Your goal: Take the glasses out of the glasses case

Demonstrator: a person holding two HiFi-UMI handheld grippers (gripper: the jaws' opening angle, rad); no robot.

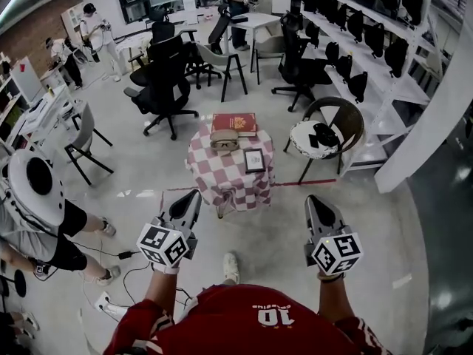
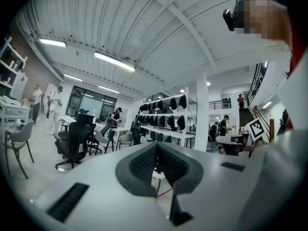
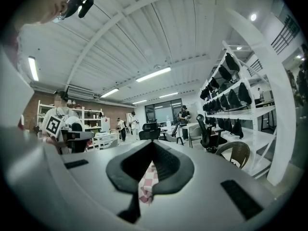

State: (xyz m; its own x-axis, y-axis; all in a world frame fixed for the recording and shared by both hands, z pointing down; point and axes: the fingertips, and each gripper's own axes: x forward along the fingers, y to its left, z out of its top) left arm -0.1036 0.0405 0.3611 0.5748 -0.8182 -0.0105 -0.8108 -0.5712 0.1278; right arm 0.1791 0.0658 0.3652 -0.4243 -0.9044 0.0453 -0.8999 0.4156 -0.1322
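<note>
**Inspector:** Red-and-white checked cloth drapes the small table (image 1: 238,187), the largest item concerned. Where is it relative to the claws?

**Assistant:** Ahead of both and well apart from them, roughly between their two lines. The left claw (image 1: 194,196) and right claw (image 1: 313,200) point level towards it. Each has its jaws closed tip to tip and holds nothing.

**Inspector:** Contents of the table, in order of size.

**Assistant:** A red book (image 1: 234,122) lies at the edge farthest from the claws. The glasses case (image 1: 224,134) sits just in front of it, apparently touching. The glasses (image 1: 224,144) appear to rest in or on the case, but it is too small to tell whether the case is open. A small black-framed card (image 1: 254,160) lies nearer the claws, just beside the case on the right claw's side.

**Inspector:** Task status?

**Assistant:** Not begun, in my judgement. Nothing has been contacted.

**Inspector:** Hazards?

**Assistant:** There are four.
- **Closed jaws:** arriving with them shut would shove the case rather than grip it.
- **Loose cloth:** it may slide or bunch under a push and carry everything with it.
- **Framed card:** it lies in the right claw's approach and could be knocked off.
- **Glasses:** they are thin, so pinching a lens or an arm could bend them or drag the unsteadied case along.
</note>
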